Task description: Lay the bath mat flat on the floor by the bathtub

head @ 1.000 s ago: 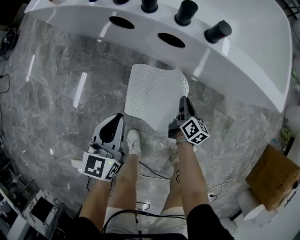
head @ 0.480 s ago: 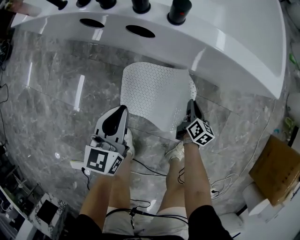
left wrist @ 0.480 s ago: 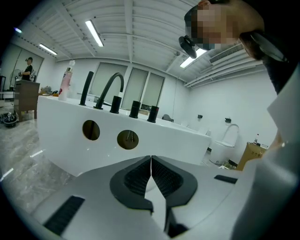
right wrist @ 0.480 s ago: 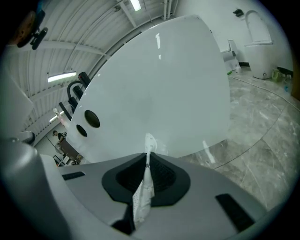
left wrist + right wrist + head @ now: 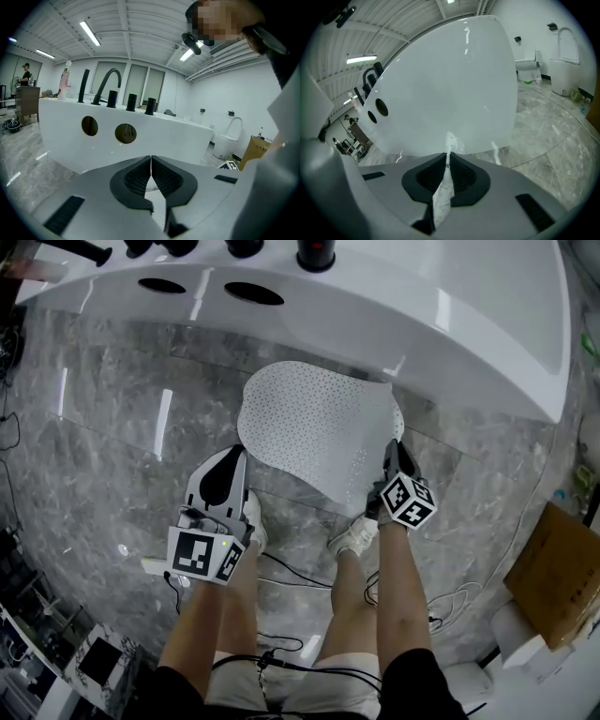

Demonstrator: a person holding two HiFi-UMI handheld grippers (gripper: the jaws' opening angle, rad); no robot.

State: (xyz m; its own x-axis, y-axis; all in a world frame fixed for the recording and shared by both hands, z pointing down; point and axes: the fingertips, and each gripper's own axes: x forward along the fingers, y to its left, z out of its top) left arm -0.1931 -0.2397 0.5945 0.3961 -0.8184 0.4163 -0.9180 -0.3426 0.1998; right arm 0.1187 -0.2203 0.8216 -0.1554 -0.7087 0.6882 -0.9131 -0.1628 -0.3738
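The white perforated bath mat [image 5: 319, 432] is spread over the grey marble floor [image 5: 112, 427] just in front of the white bathtub [image 5: 450, 324]. My right gripper [image 5: 390, 457] is shut on the mat's right near edge. In the right gripper view a strip of the mat [image 5: 443, 197] is pinched between the jaws of the right gripper [image 5: 447, 154], facing the bathtub [image 5: 450, 84]. My left gripper [image 5: 234, 457] sits at the mat's left near edge. In the left gripper view the jaws of the left gripper [image 5: 151, 161] meet, and the dotted mat [image 5: 157, 213] shows below them.
Black taps [image 5: 316, 254] stand on the tub rim. The person's white shoes [image 5: 354, 535] are just behind the mat, with cables [image 5: 291, 568] on the floor. A cardboard box [image 5: 558, 568] sits at the right. A toilet [image 5: 227, 140] stands beyond the tub.
The right gripper has carried the mat's edge rightward and closer to the tub, and the mat has spread wider. The left gripper has come up to the mat's left edge.
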